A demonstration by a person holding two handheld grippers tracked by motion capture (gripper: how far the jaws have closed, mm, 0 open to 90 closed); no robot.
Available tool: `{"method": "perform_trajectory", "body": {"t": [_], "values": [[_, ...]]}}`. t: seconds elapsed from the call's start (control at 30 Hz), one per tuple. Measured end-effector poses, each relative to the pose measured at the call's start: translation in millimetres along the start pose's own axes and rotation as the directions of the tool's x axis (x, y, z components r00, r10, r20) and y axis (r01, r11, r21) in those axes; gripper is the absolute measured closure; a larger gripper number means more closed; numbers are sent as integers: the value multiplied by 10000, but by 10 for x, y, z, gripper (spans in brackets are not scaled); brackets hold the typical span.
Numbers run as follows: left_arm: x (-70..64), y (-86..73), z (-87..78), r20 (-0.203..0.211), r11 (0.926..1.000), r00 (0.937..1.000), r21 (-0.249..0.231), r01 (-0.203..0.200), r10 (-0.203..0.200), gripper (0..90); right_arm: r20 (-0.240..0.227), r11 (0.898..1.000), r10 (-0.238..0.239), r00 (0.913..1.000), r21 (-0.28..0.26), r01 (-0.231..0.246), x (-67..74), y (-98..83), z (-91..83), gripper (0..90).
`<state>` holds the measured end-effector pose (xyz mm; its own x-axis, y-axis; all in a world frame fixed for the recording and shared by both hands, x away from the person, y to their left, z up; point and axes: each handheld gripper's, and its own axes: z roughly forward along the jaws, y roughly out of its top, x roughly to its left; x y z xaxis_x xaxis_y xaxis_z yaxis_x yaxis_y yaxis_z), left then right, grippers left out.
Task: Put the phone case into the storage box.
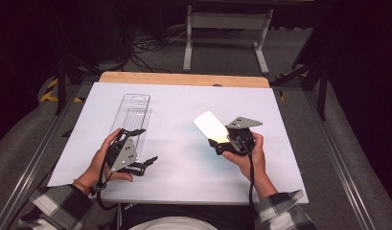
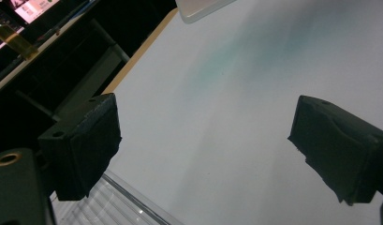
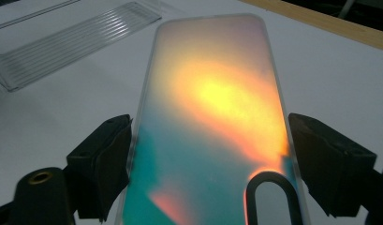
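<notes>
Nearest you, your right gripper clamps an iridescent phone case by its long edges, lifted off the white table, probably so it can be fitted. Your left gripper hangs agape, empty, beside the clear plastic tray beyond

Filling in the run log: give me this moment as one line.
left tongs: open, empty | right tongs: shut on phone case | clear package: flat on table
</notes>
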<state>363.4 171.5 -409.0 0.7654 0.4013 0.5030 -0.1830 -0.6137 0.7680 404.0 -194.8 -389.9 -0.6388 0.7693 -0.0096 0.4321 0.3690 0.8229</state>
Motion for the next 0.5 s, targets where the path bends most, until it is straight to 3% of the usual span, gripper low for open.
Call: {"method": "perform_trajectory", "body": {"t": [0.4,0.5], "values": [[-48,80,59,-55,9996,9996,-43,-291,291,105,-692,9997,211,9974,-71,-216,90,61,39,172],[-67,111,86,-153,9981,9981,-119,-603,601,112,-800,9998,173,9966,-30,-176,118,68,59,172]]}}
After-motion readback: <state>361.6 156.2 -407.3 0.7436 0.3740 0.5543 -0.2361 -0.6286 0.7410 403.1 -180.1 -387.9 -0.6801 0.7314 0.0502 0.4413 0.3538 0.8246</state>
